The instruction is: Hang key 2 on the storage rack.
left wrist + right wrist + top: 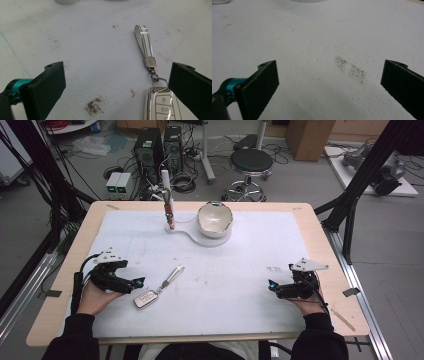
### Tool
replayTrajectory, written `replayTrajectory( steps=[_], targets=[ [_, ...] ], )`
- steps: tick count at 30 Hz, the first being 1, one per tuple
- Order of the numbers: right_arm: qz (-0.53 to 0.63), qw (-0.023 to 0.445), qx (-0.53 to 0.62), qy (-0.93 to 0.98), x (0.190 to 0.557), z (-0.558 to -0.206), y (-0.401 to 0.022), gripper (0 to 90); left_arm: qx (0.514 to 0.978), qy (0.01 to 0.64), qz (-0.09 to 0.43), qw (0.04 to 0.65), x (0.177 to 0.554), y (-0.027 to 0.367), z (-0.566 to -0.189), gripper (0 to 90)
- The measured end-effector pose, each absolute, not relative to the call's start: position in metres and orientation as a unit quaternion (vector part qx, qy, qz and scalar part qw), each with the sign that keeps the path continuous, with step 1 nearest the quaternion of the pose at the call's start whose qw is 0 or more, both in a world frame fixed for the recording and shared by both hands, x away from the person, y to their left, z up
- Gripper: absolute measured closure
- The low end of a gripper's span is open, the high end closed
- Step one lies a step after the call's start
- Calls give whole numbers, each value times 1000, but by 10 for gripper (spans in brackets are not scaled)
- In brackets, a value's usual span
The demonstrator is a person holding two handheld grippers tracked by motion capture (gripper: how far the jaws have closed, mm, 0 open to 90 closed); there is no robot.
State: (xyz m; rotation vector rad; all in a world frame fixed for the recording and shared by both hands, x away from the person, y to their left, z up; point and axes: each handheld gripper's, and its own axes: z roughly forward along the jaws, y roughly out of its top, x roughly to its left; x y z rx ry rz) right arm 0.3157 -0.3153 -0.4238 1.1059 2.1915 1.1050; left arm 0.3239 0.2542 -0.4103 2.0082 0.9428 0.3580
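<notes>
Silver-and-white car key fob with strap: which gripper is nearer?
Left. The left gripper sits right beside the silver-and-white car key fob, jaws open, the fob by one jaw. The right gripper rests far across the white mat.

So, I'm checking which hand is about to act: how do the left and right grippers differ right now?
The left gripper sits right next to the car key, whose fob lies by one of its jaws in the left gripper view; the right gripper has just bare white mat ahead, with a dark smudge. The left points toward the table's middle from the left side, the right from the right side. Both are open, low over the mat, holding nothing.
</notes>
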Motion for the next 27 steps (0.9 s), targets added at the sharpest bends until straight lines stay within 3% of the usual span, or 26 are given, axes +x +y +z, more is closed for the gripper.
replayTrajectory(
  steps=[23,27],
  targets=[
    [401,230,401,791,314,-421,-321,6,840,351,104,400,348,195,-412,18],
    [403,232,403,788,315,-421,-323,6,858,336,94,377,355,179,-415,60]
  ],
)
